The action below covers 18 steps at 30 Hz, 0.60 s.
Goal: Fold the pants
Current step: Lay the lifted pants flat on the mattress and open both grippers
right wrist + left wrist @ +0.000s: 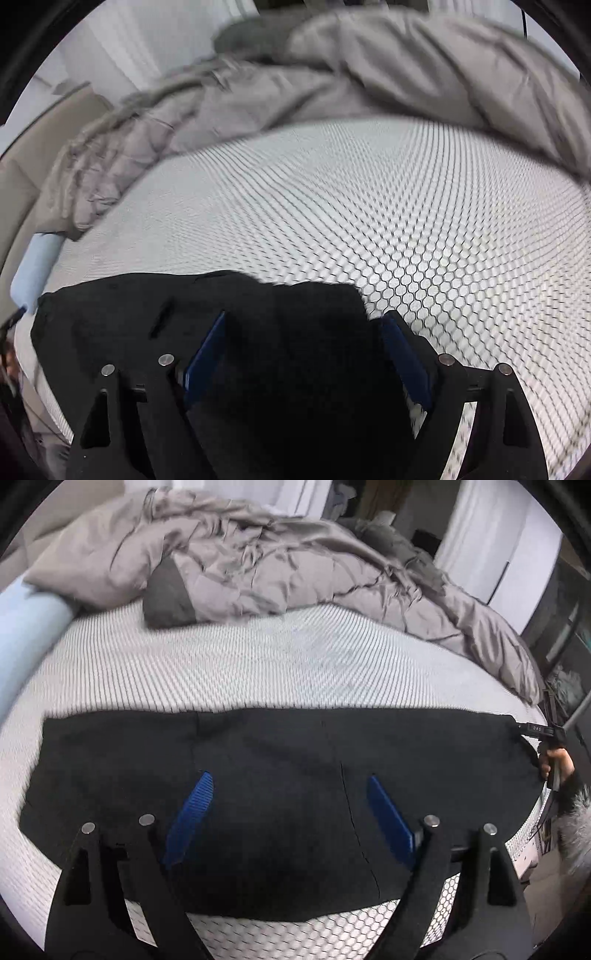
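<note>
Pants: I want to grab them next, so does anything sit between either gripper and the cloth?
Nothing visible does. The left gripper and right gripper are both open right over the black pants; the quilt lies farther back.

The pants [280, 775] are black and soft-looking. They are lying flat on the bed, spread out in one long, wide band from side to side. In the left wrist view they are stretching almost all the way across, with the near edge sitting close to the front of the bed. A thin seam line is running down the cloth on the right part. The top edge is looking fairly straight, and the cloth is looking smooth, with only small bumps. In the right wrist view the pants [295, 332] are filling the lower part, and one end is making a bumpy, uneven edge against the bed.
</note>
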{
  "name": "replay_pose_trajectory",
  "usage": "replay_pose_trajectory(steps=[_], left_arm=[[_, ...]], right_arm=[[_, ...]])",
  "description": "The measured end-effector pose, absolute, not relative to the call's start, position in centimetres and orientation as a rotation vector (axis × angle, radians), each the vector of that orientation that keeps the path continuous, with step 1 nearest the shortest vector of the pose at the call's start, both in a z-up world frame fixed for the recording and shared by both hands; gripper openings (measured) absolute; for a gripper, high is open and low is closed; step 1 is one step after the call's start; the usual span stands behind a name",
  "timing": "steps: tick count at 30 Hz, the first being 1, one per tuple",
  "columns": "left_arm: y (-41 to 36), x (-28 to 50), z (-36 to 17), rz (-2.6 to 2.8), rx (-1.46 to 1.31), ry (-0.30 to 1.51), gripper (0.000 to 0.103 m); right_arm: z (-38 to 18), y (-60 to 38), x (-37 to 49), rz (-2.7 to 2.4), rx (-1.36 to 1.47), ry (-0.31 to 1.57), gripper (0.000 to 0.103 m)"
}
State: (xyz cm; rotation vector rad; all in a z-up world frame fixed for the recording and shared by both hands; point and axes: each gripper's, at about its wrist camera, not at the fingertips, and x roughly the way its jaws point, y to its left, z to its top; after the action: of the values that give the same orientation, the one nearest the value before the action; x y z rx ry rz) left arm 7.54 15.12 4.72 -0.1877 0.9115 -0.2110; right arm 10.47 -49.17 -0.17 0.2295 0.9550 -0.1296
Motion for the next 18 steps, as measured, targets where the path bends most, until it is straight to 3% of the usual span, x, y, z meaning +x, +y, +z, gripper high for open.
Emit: replay_pose_trajectory(steps=[3, 8, 11, 13, 15, 18], left_arm=[[14.3, 7.3, 1.7, -0.144, -0.176, 1.008, 0.083], [14.0, 7.2, -0.8, -0.097, -0.141, 1.057, 0.083], [13.5, 7.0, -1.1, -0.088, -0.116, 1.050, 0.083], [13.4, 6.2, -0.6, -0.087, -0.124, 1.037, 0.083], [13.6, 5.0, 0.5, -0.086, -0.142, 1.005, 0.083], [12.5, 2.7, 2.7, -0.043, -0.080, 0.930, 0.083]], right_arm=[[0.0, -48.5, 11.0, -0.109, 0.185, 0.960, 0.053], [3.4, -46.1, 9.3, -0.162, -0.034, 0.796, 0.045], [1.9, -46.4, 10.9, -0.275, -0.084, 0.872, 0.050], [0.4, -46.7, 11.7, -0.308, -0.082, 0.937, 0.063], [0.4, -46.8, 10.8, -0.306, -0.050, 0.932, 0.065], [2.3, -46.8, 6.6, -0.318, 0.028, 0.846, 0.085]])
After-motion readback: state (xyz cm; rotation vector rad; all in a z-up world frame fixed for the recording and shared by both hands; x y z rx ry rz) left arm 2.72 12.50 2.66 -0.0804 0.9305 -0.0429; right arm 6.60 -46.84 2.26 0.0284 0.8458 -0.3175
